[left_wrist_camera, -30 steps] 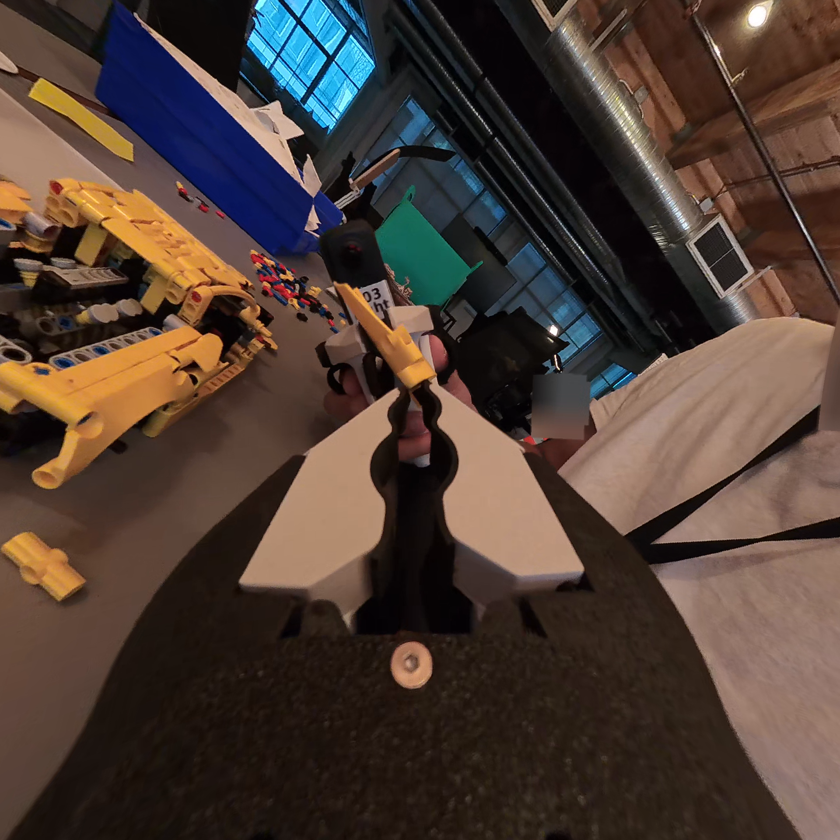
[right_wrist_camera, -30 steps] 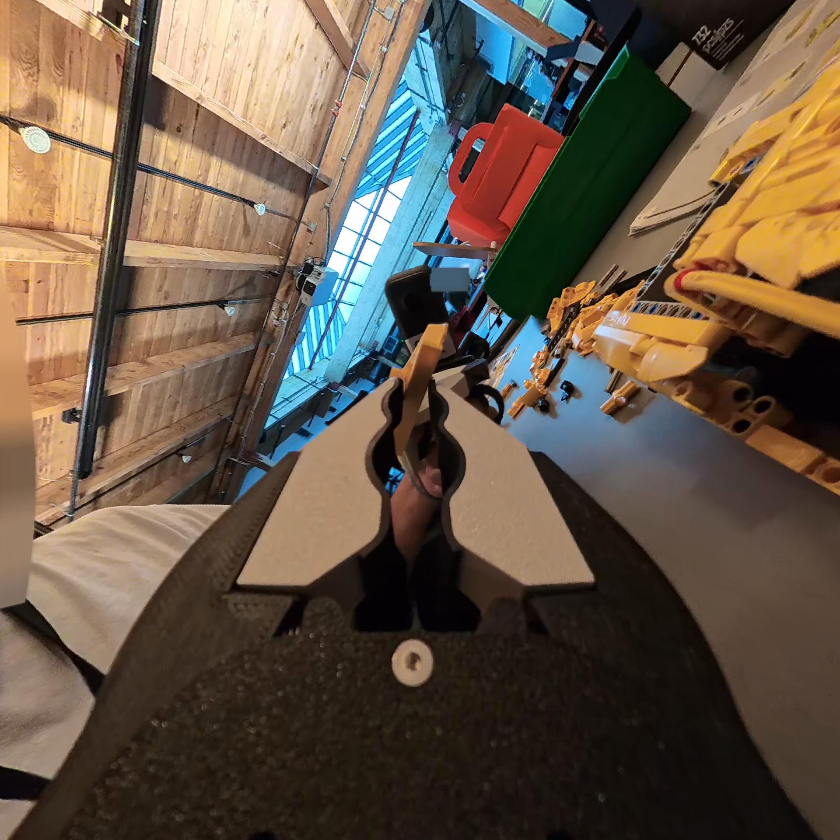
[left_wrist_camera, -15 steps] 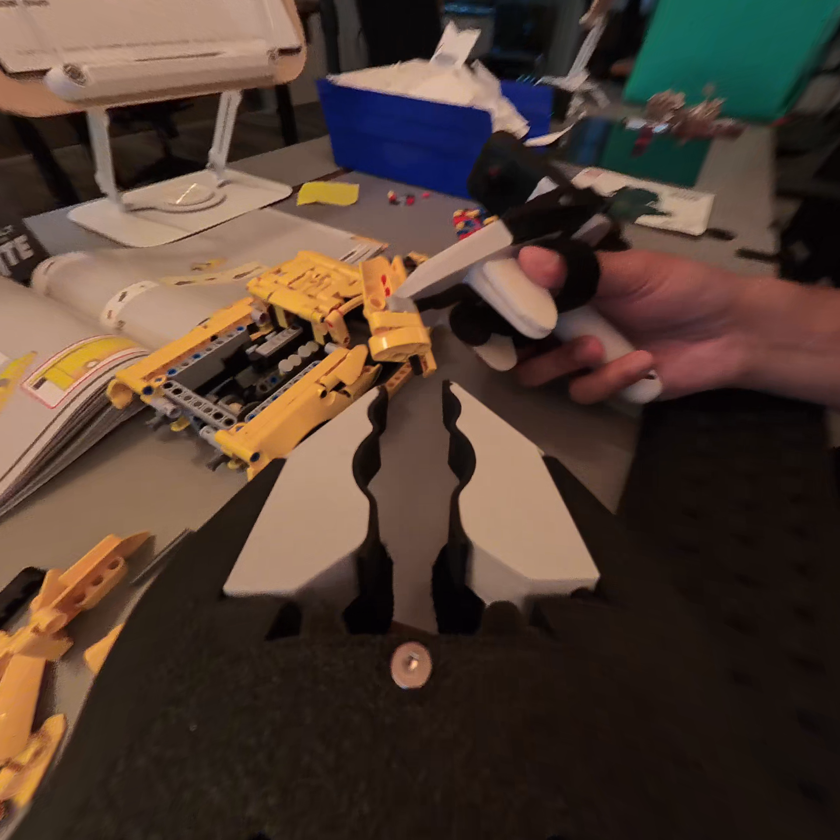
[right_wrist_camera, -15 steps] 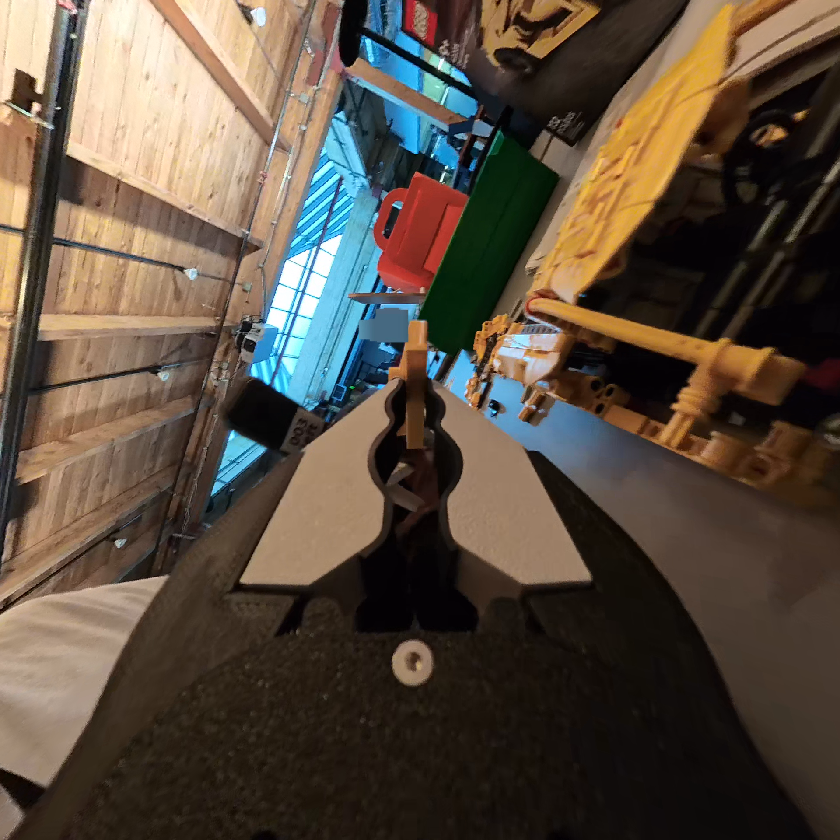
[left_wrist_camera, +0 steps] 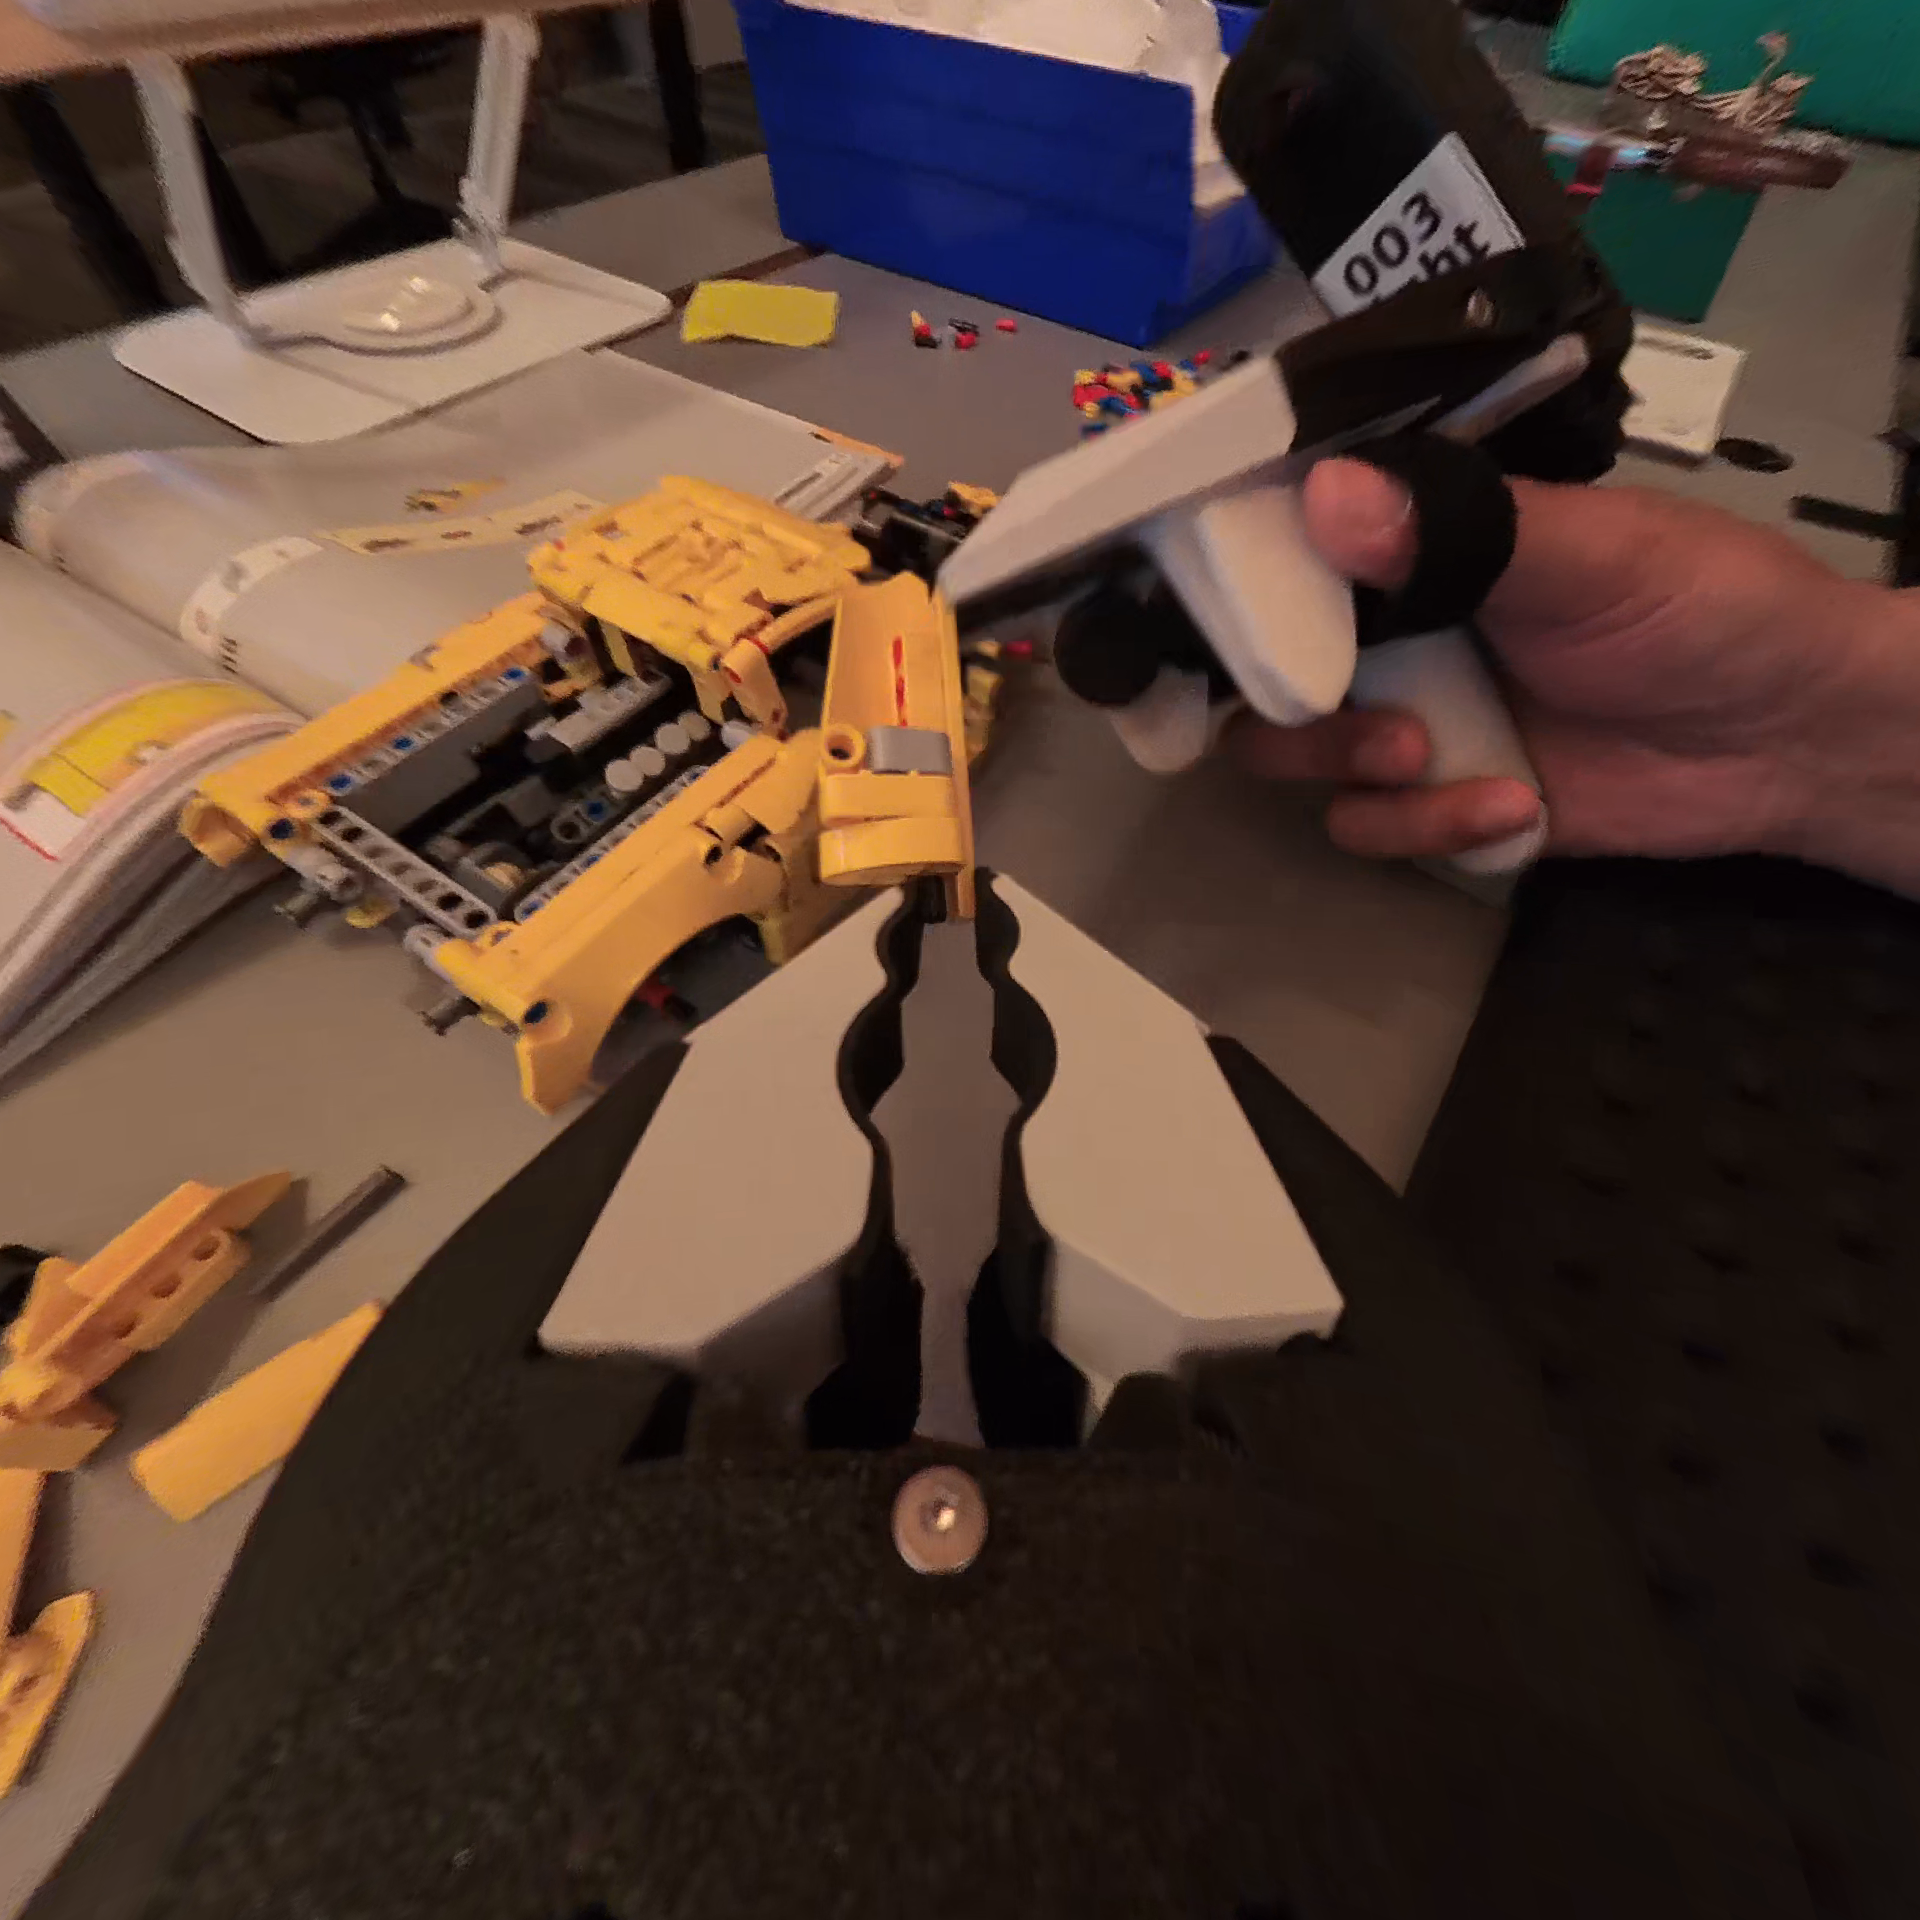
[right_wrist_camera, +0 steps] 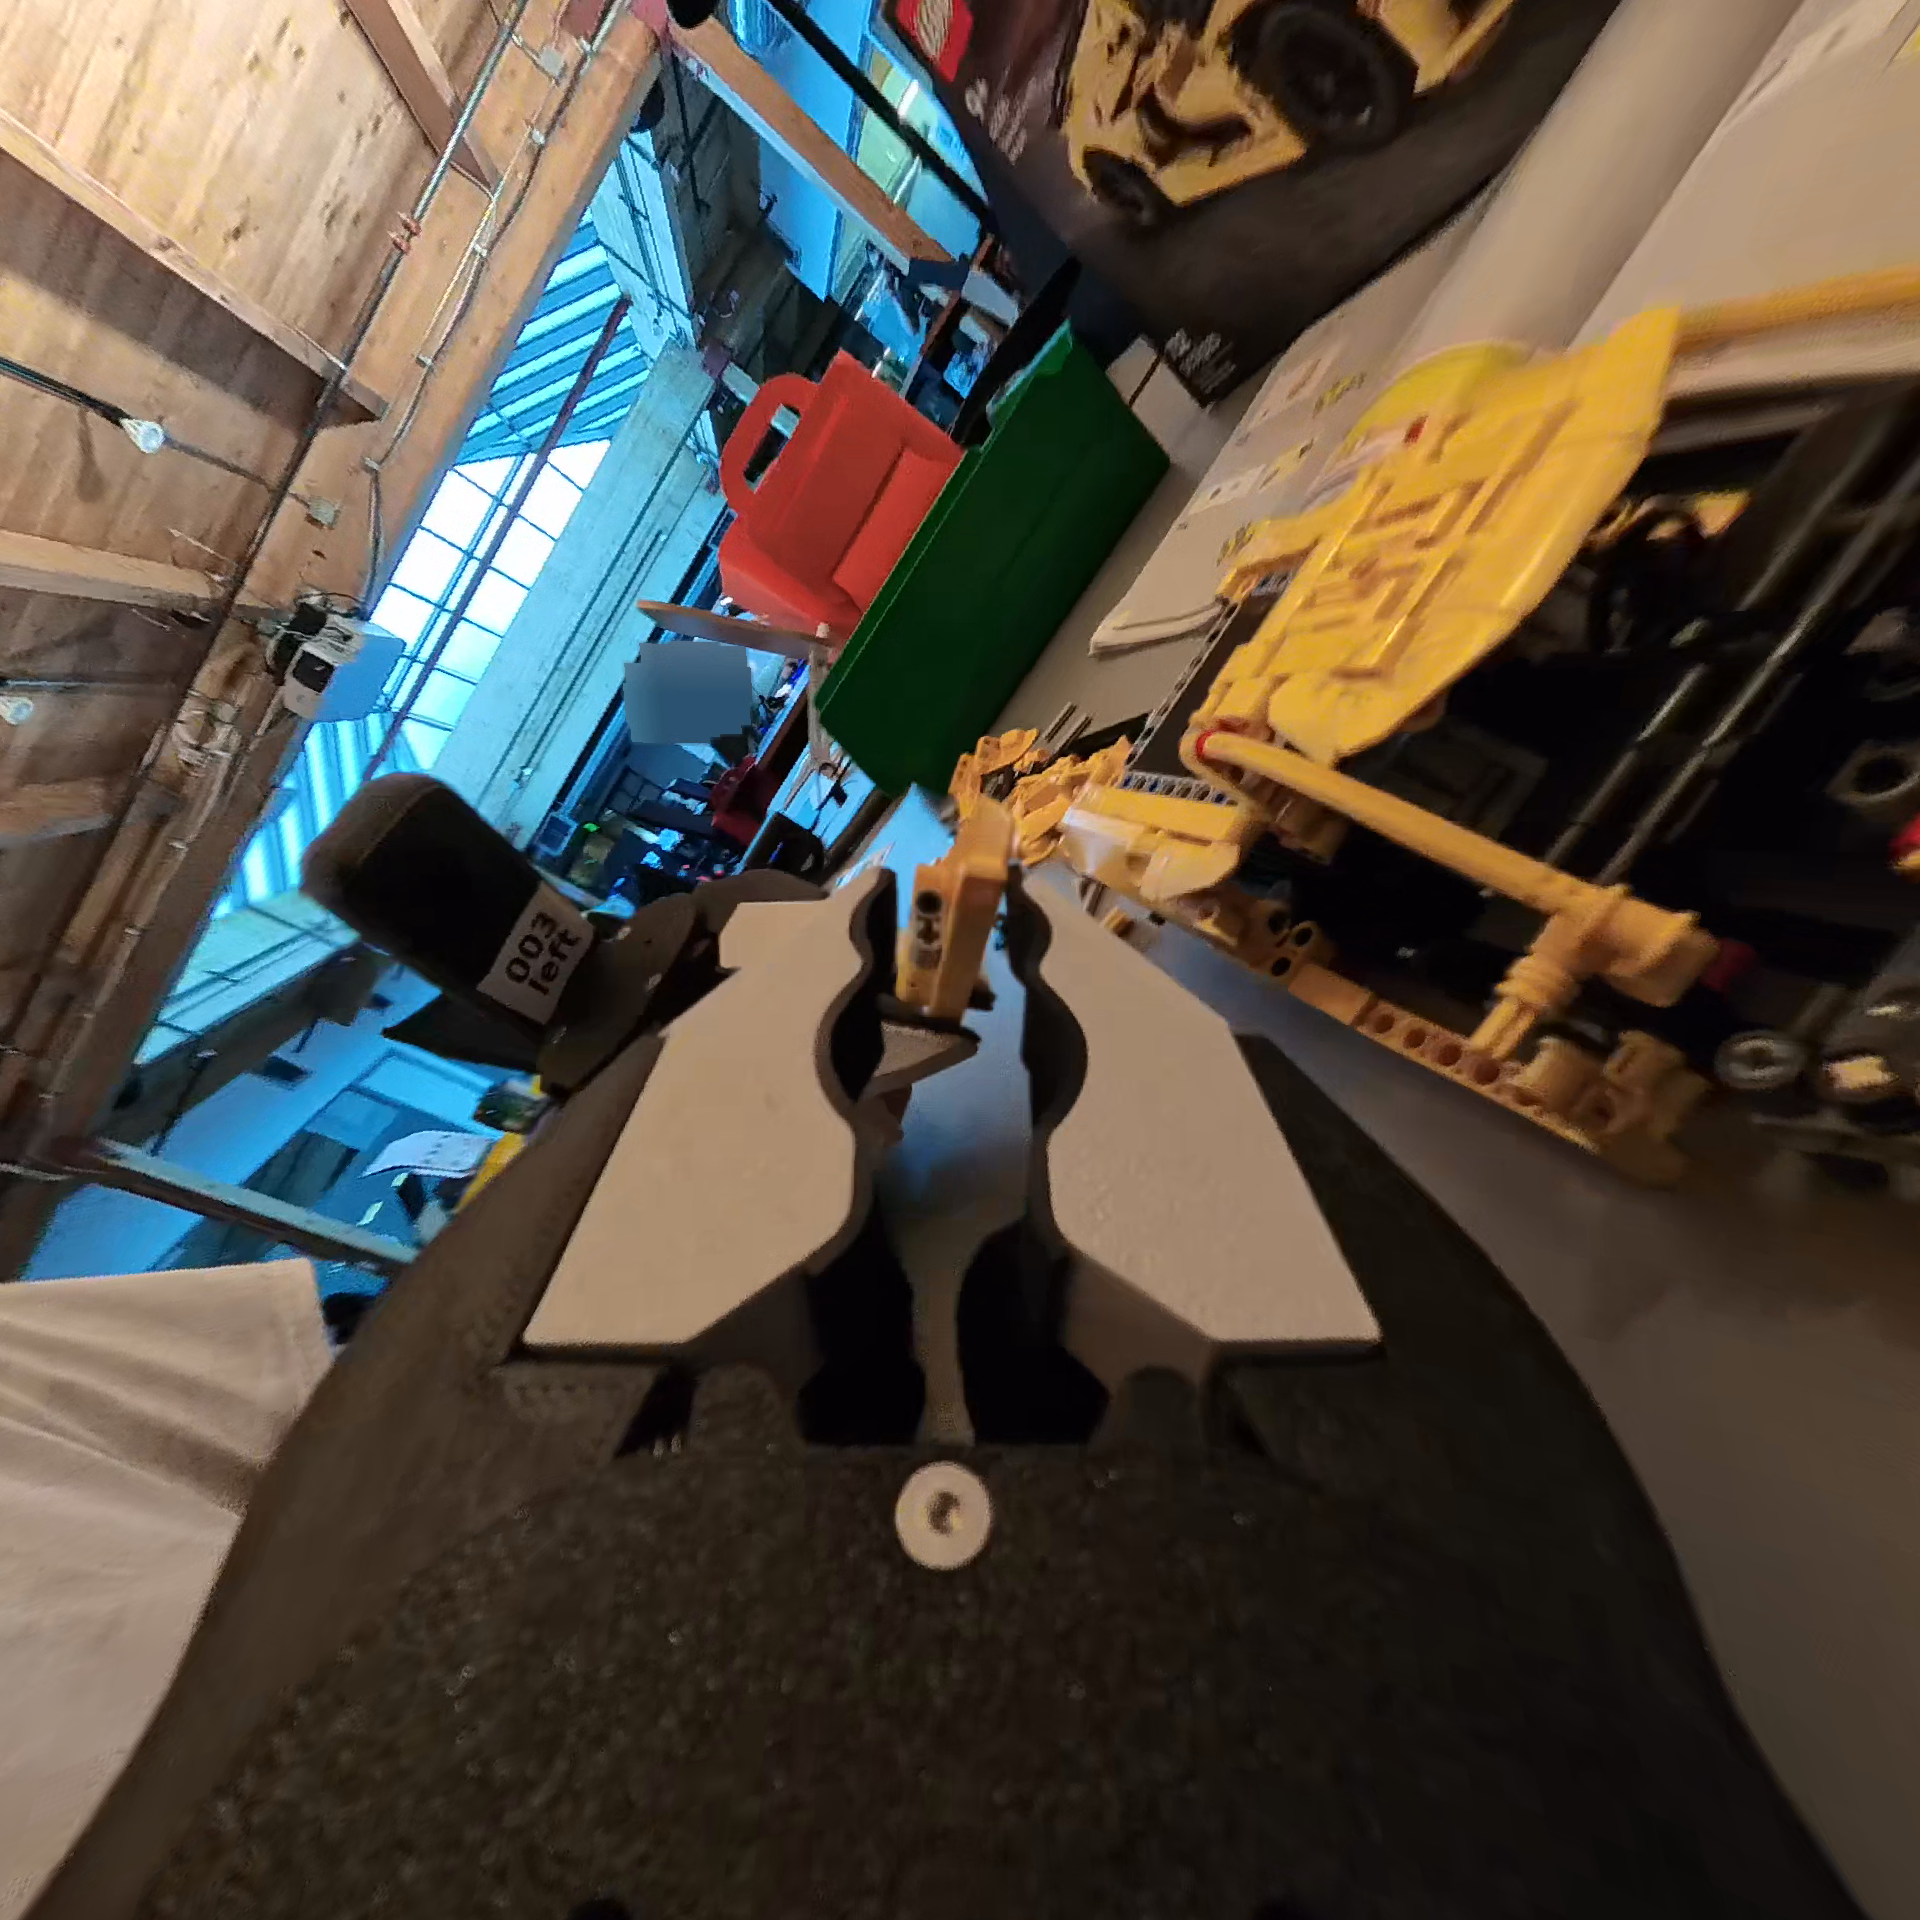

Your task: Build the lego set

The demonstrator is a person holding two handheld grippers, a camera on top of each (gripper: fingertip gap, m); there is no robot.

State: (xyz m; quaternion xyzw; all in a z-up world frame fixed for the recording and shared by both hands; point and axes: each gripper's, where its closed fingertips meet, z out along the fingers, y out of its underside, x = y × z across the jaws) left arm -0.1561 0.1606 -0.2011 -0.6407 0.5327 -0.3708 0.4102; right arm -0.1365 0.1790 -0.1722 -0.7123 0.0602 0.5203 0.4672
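A partly built yellow Lego car (left_wrist_camera: pixel 623 790) lies on the grey table (left_wrist_camera: pixel 1195 883); it also shows in the right wrist view (right_wrist_camera: pixel 1403 582). A long yellow panel (left_wrist_camera: pixel 894 727) stands in the air just in front of it. My left gripper (left_wrist_camera: pixel 945 899) is closed on the panel's lower edge. My right gripper (left_wrist_camera: pixel 951 577) comes in from the right, held by a hand (left_wrist_camera: pixel 1662 675), with its tip at the panel's upper end. In the right wrist view its fingers (right_wrist_camera: pixel 954 883) stand slightly apart on either side of the panel (right_wrist_camera: pixel 951 925), and the left gripper (right_wrist_camera: pixel 920 1039) shows beneath.
An open instruction book (left_wrist_camera: pixel 125 665) lies left of the car. Loose yellow parts (left_wrist_camera: pixel 125 1320) lie at front left. A blue bin (left_wrist_camera: pixel 987 177), small coloured pieces (left_wrist_camera: pixel 1132 384) and a white stand base (left_wrist_camera: pixel 395 322) are behind. A green box (right_wrist_camera: pixel 987 582) stands farther off. Left tips to right tips: about 4 cm.
My left gripper has come up to the yellow panel and closed on its lower edge. My right gripper's fingers have spread apart around the panel. The panel now sits closer to the car.
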